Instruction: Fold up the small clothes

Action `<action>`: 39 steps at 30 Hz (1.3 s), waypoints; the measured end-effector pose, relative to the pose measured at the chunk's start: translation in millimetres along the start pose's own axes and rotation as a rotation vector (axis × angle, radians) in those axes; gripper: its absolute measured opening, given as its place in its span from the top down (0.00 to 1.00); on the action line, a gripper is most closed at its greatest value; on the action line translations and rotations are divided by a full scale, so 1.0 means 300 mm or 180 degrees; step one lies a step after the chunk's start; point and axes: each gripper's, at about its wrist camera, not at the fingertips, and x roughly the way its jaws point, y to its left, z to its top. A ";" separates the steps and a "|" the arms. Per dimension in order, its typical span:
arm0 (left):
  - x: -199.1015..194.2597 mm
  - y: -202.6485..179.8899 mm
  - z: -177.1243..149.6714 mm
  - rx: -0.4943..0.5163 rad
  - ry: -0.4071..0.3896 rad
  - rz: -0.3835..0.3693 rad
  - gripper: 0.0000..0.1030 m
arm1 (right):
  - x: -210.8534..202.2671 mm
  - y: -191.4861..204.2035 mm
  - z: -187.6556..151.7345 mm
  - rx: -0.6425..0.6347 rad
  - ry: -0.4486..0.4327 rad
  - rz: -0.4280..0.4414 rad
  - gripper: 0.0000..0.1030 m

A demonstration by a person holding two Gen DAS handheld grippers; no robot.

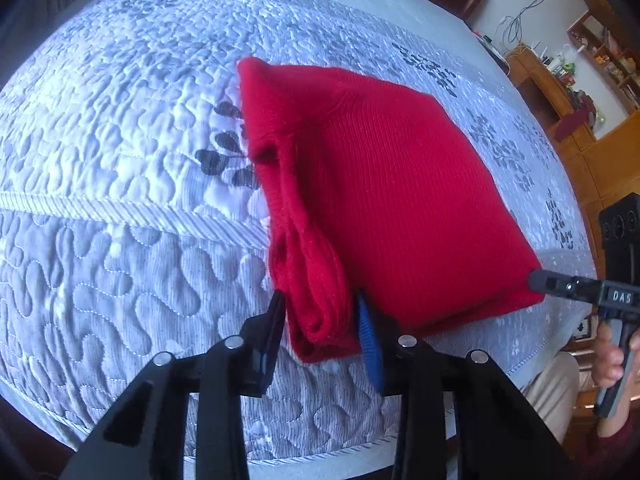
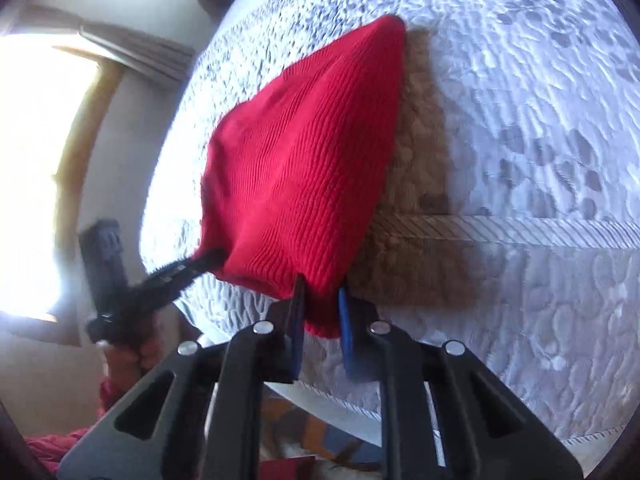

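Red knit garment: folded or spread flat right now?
Folded. The red knit garment forms a compact layered block on the quilted bedspread, stacked edges showing at its near corner.

Lettering on the right gripper (image 1: 538,280): you can read "DAS" in pale capitals on the small dark block of its black plastic body, at the right edge of your left wrist view.
Whether "DAS" is the whole word: you cannot tell; the picture's edge cuts the block off just after the S.
Same gripper in your right wrist view: no lettering faces that camera.
Wooden shelves (image 1: 600,64) at the far right of your left wrist view: the packs and bottles on them are too small and blurred for you to read anything.
Everything else in both views: no readable text, number or sign.
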 end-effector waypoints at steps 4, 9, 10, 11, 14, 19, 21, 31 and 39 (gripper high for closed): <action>0.051 0.005 -0.046 0.0068 0.0004 0.0090 0.64 | 0.080 -0.049 -0.013 -0.0066 0.0195 -0.0366 0.89; 0.051 -0.014 -0.057 0.0164 -0.0057 0.0162 0.63 | 0.148 -0.038 -0.027 -0.0231 0.0213 -0.0607 0.88; 0.050 -0.021 -0.060 0.0187 -0.0059 0.0179 0.62 | 0.151 -0.025 -0.027 -0.0251 0.0219 -0.0627 0.85; 0.049 -0.027 -0.058 0.0196 -0.0063 0.0202 0.60 | 0.152 -0.017 -0.026 -0.0258 0.0224 -0.0649 0.84; -0.003 -0.051 -0.047 0.0163 -0.0209 0.0299 0.38 | 0.133 -0.007 -0.012 -0.0195 0.0176 -0.0661 0.75; -0.068 -0.077 -0.004 0.0003 -0.0557 0.0417 0.16 | 0.050 0.055 0.013 -0.0134 -0.0078 -0.0598 0.66; -0.048 -0.073 0.012 -0.0060 -0.0563 0.0473 0.15 | 0.061 0.084 0.037 -0.0188 -0.0124 -0.0763 0.57; 0.113 -0.075 -0.030 0.0218 -0.0289 0.0697 0.04 | 0.215 0.036 0.024 -0.0178 0.0003 -0.1146 0.45; 0.061 -0.030 0.012 -0.0095 -0.0139 0.0336 0.04 | 0.214 0.069 0.026 -0.0396 -0.0047 -0.1309 0.11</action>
